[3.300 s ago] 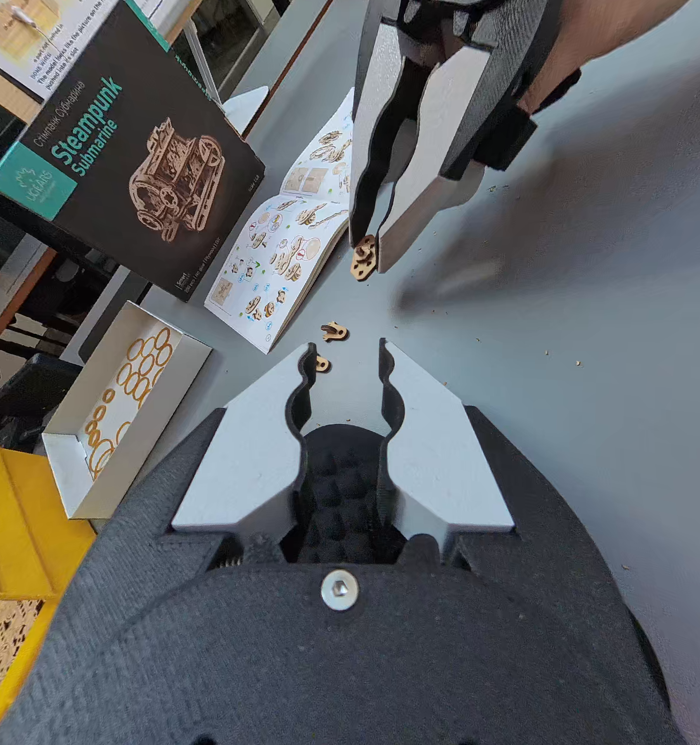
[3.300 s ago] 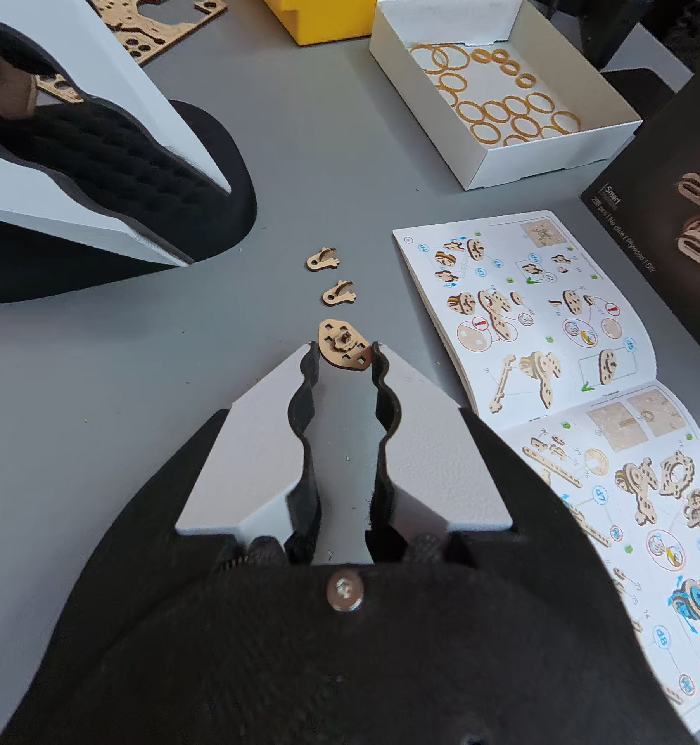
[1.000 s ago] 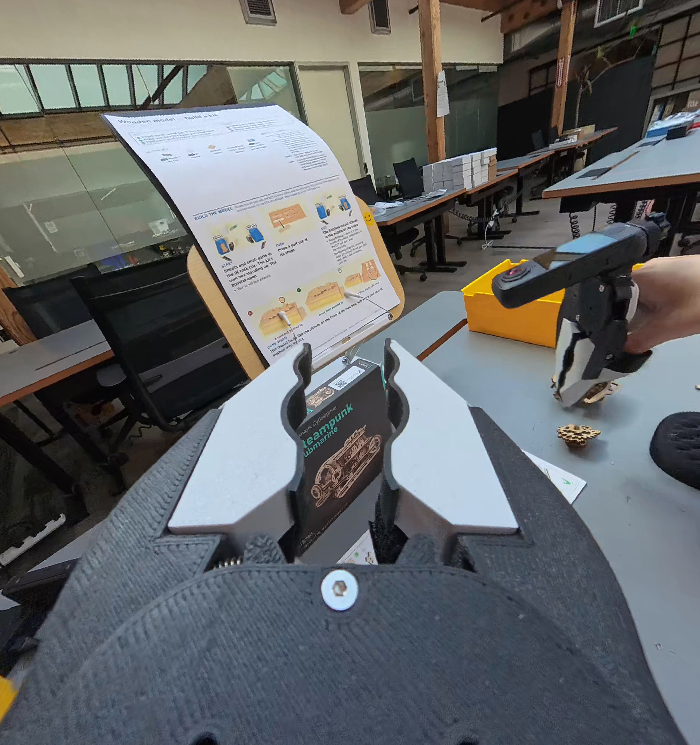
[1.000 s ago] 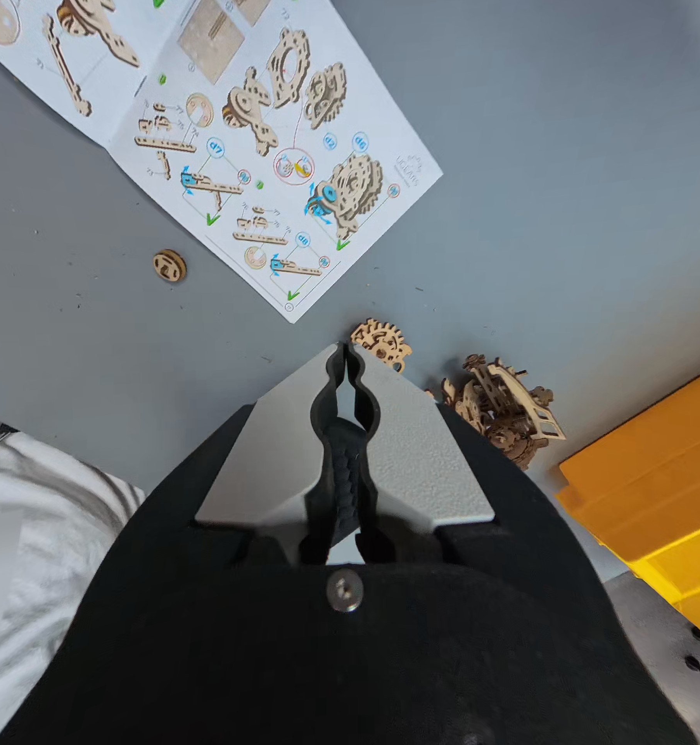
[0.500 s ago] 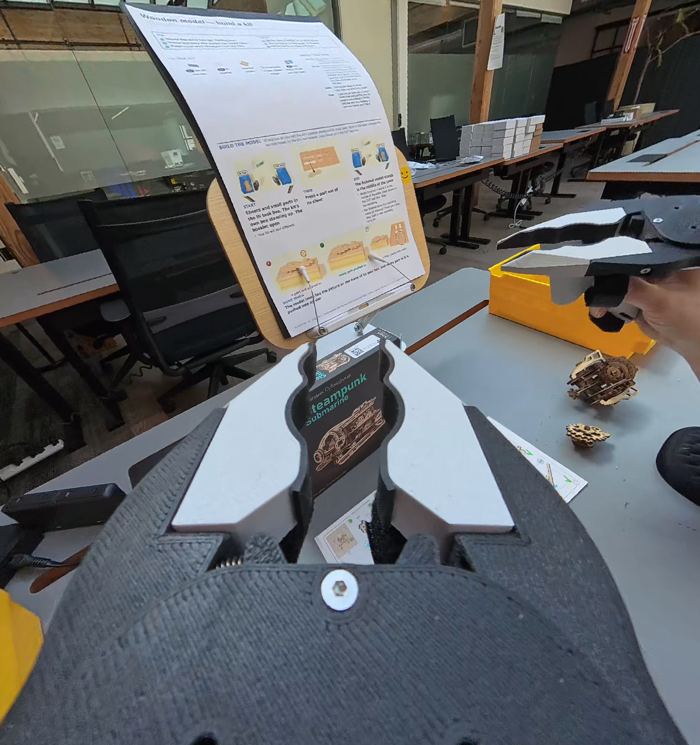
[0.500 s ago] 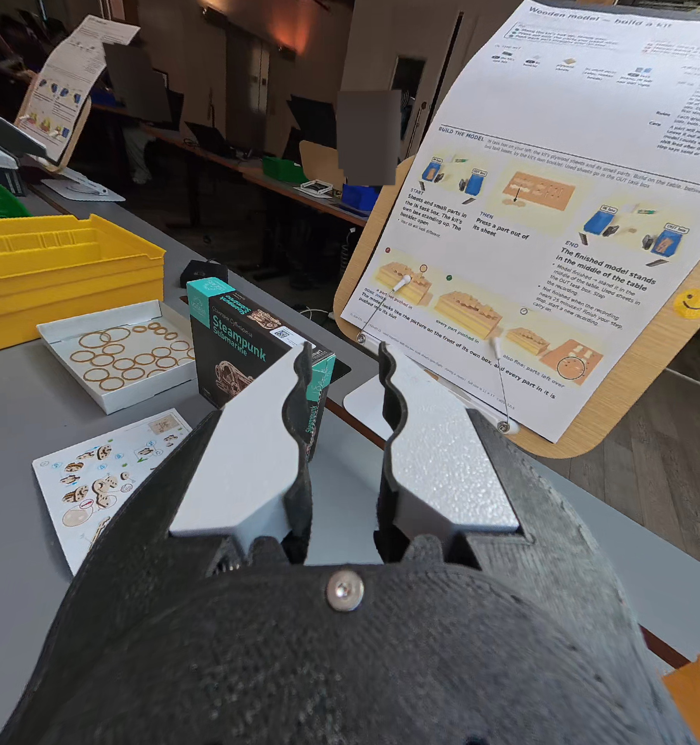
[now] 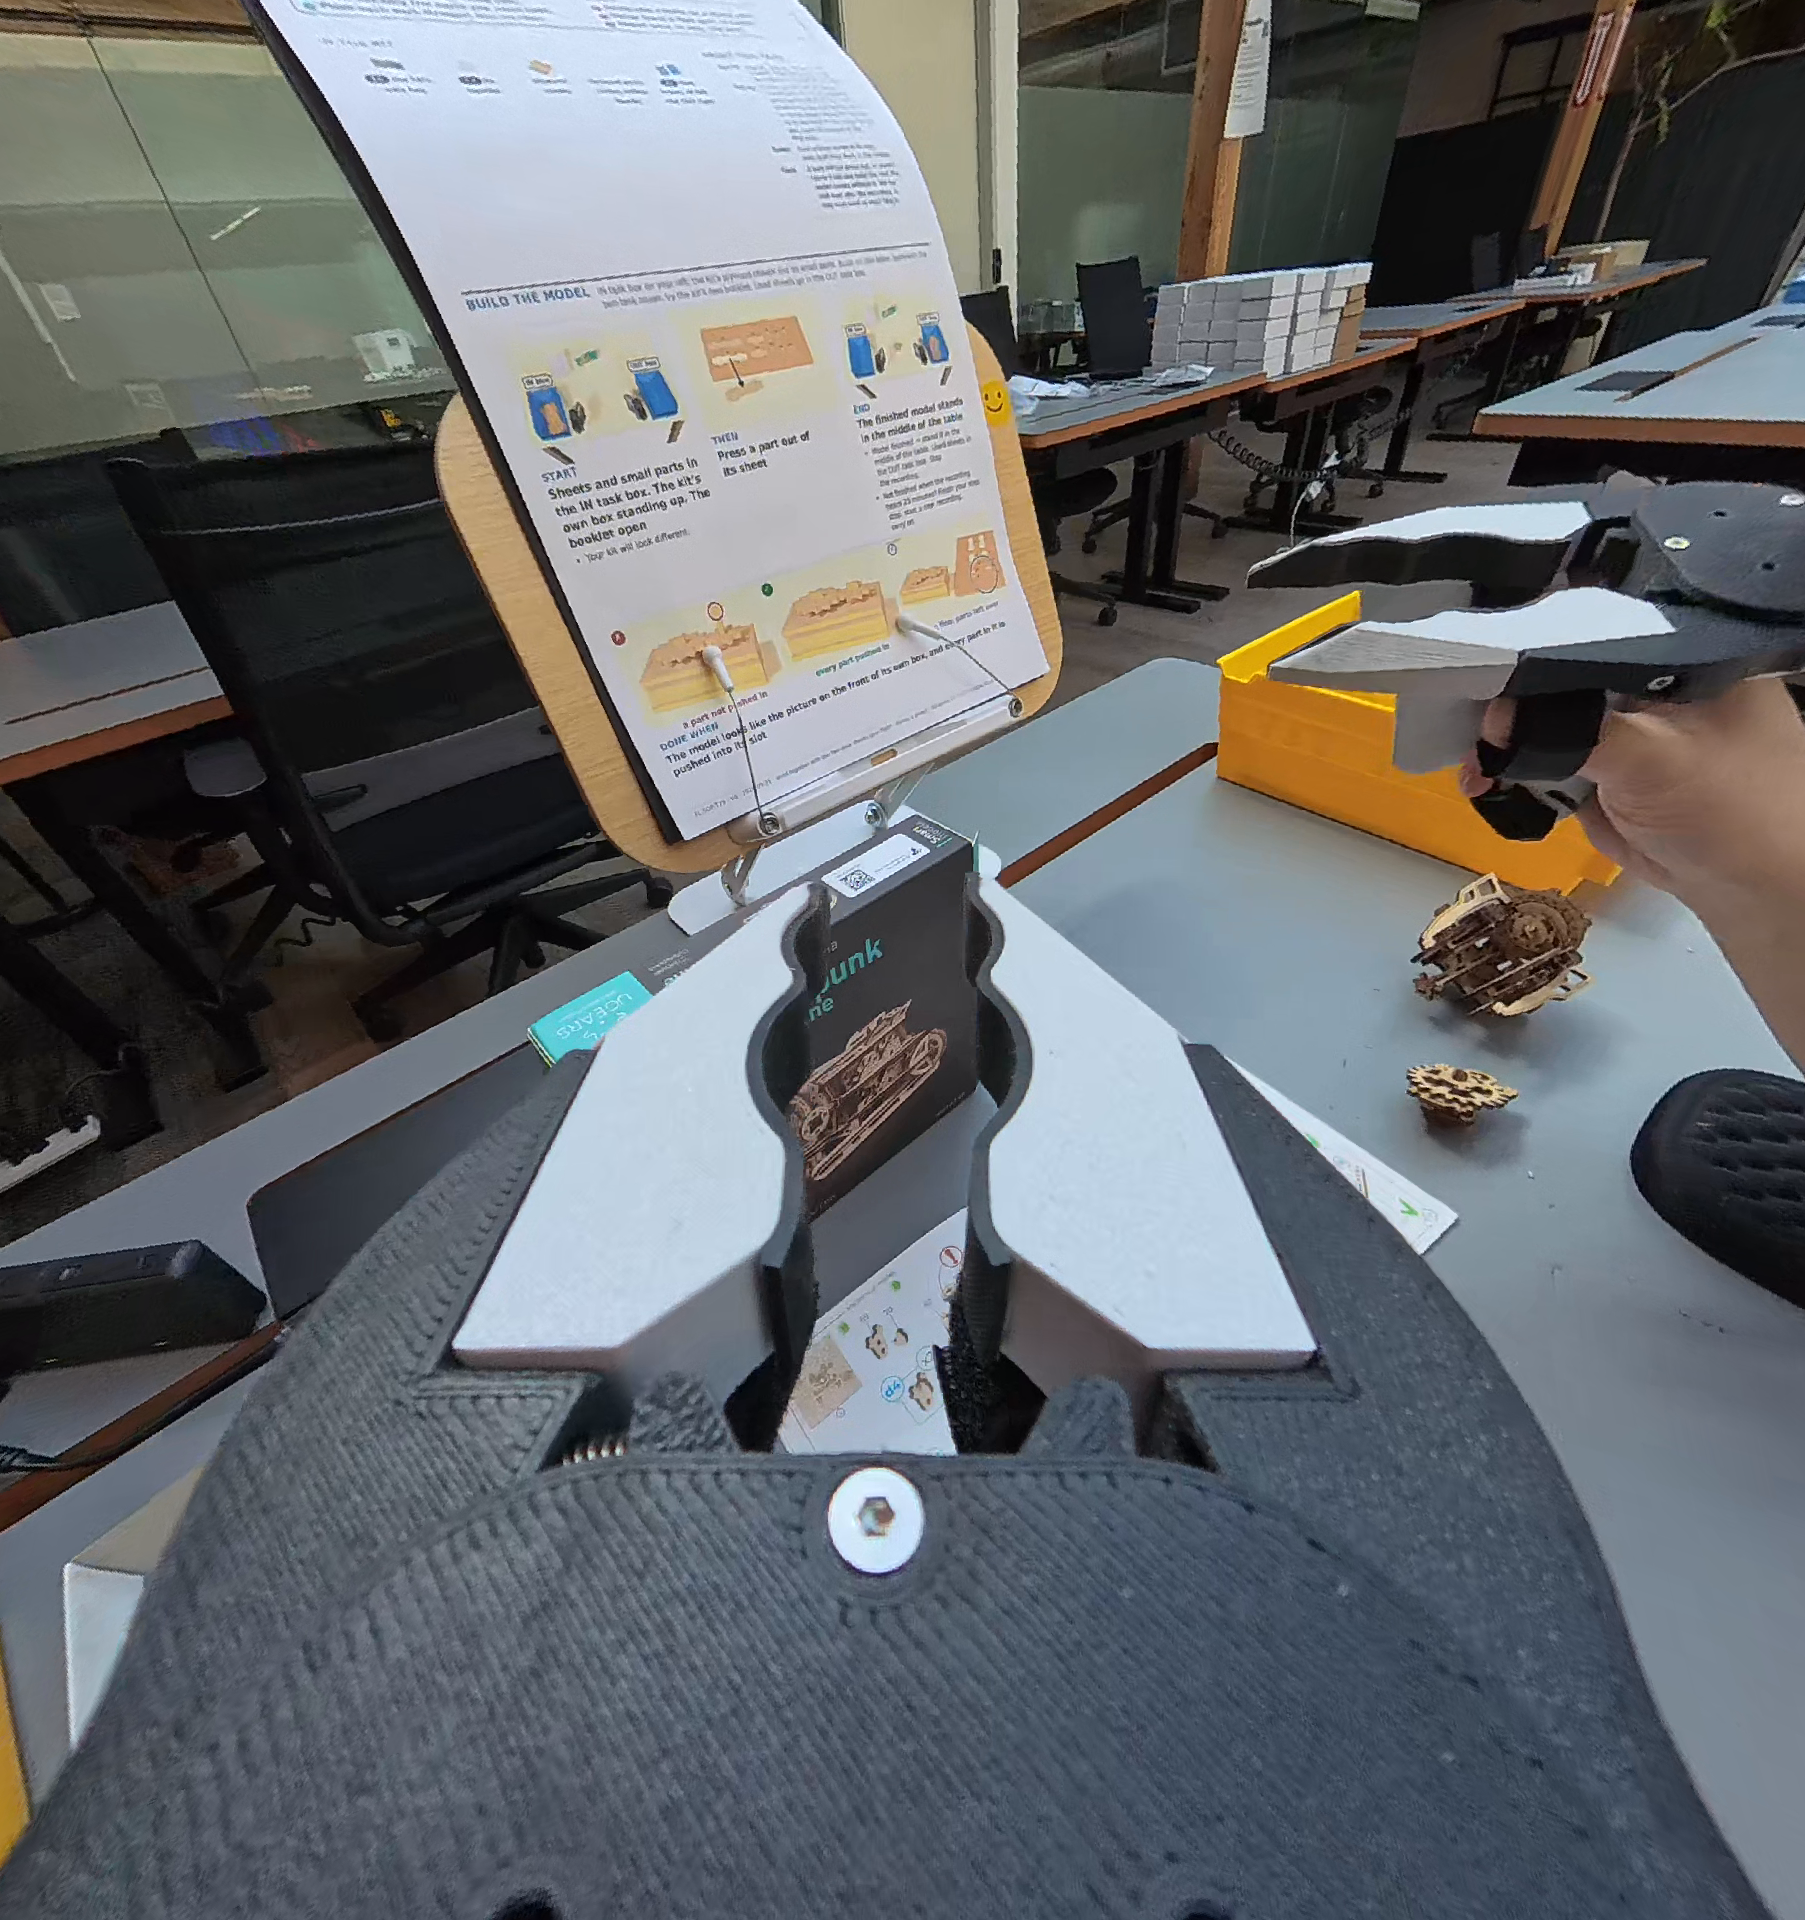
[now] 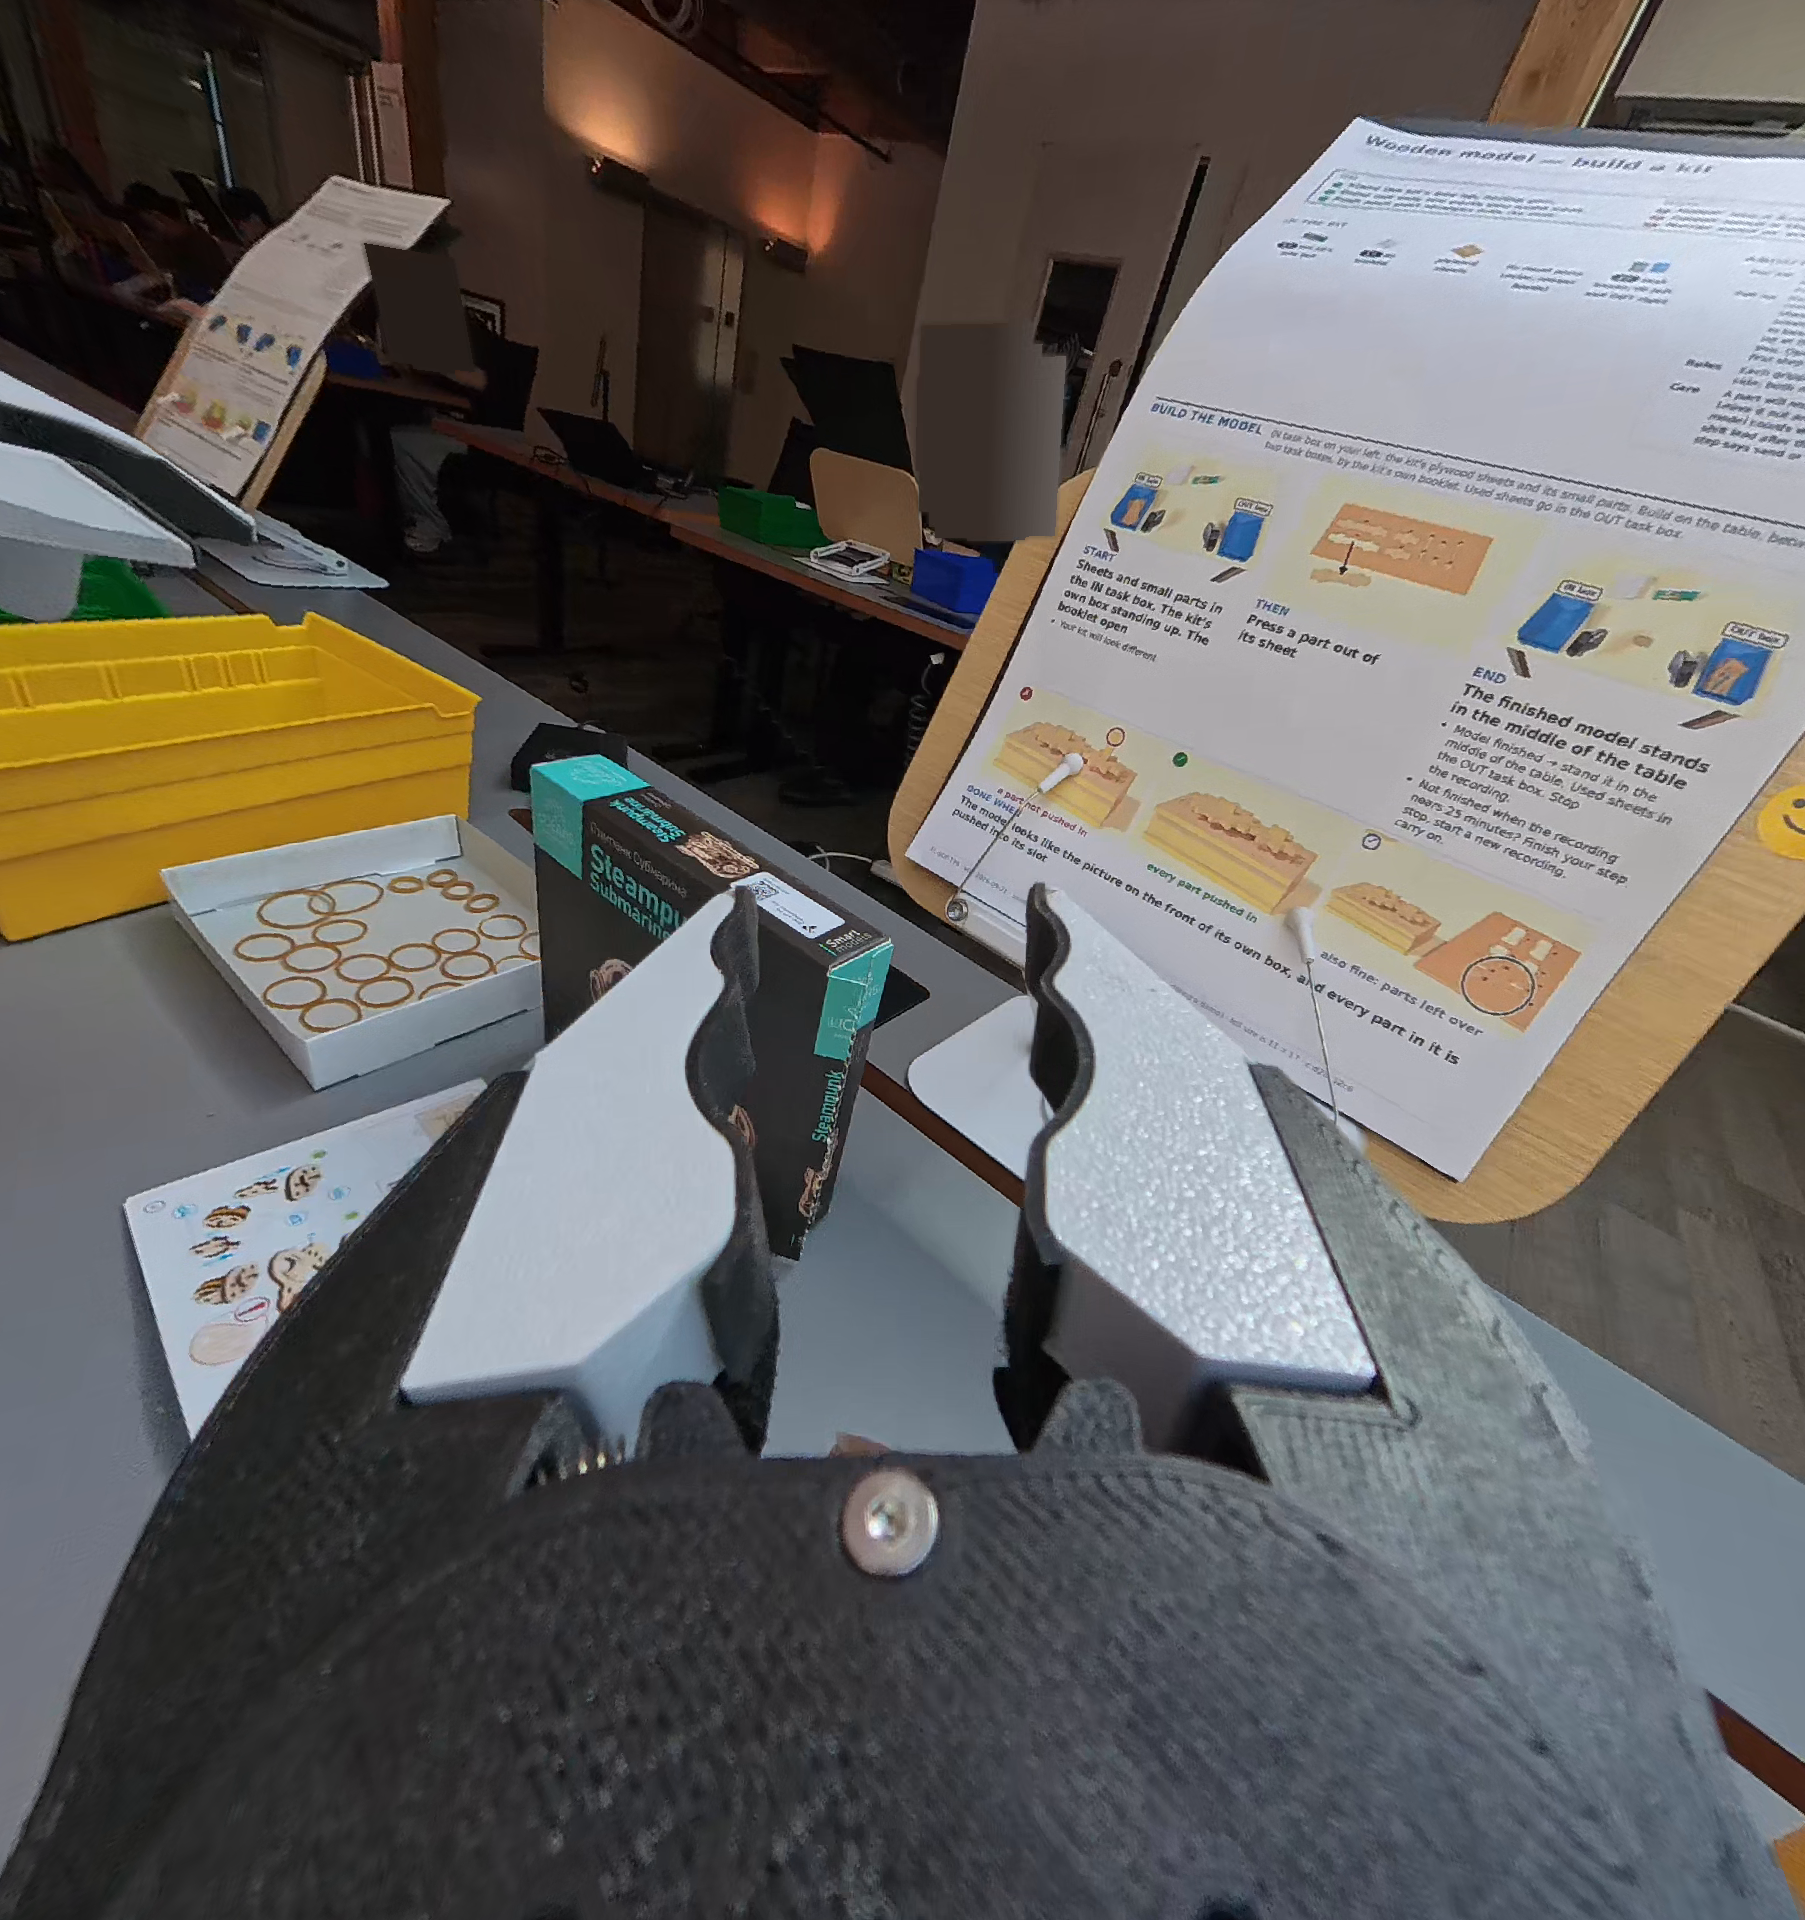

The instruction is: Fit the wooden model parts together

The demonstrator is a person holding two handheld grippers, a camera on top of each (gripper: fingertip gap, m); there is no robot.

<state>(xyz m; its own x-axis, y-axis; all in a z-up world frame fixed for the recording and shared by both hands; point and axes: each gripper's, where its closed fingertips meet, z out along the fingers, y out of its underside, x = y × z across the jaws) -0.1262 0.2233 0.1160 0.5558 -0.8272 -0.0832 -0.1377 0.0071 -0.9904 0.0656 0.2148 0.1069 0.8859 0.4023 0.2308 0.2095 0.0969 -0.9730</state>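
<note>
Grey table (image 8: 67, 1091) — white tray (image 8: 285, 1029) holding wooden rings (image 8: 358, 951).

An instruction sheet (image 8: 1417, 665) clipped to a rounded wooden board (image 7: 524, 623) stands tilted at the far edge of a grey table (image 7: 1241, 935), with rows of desks (image 7: 1241, 416) and dark office chairs (image 7: 378, 675) behind it. Stacked yellow bins (image 8: 181, 748) sit near a shallow white tray (image 8: 358, 1049) of thin tan rings (image 8: 358, 935). A flat black device (image 7: 77, 1299), possibly a power adapter, lies at the table's left edge.
</note>
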